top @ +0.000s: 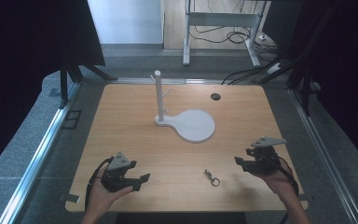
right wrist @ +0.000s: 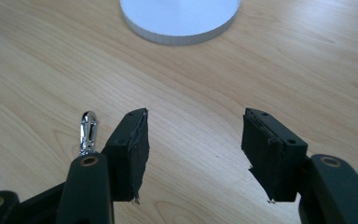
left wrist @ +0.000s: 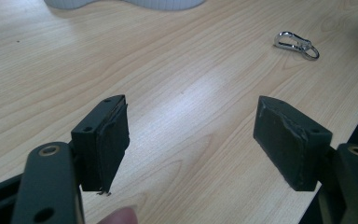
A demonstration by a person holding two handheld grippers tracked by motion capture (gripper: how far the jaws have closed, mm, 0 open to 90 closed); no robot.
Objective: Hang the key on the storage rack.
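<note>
A small silver carabiner clip with a ring [top: 211,177] lies flat on the wooden table near its front edge, between the two hands. My left gripper [top: 142,179] rests low at the front left, jaws wide apart and empty; in its own view [left wrist: 191,135] the clip [left wrist: 296,44] lies ahead to the upper right. My right gripper [top: 240,163] is held at the front right, open with nothing between its jaws [right wrist: 193,149]. The clip [right wrist: 88,132] shows just left of its left jaw. A white stand with an upright post [top: 159,95] and a round base plate [top: 196,126] sits mid-table.
A dark cable hole [top: 215,96] is set in the table top at the back right. Metal rails run along both sides of the table. A desk frame and cables stand on the floor behind.
</note>
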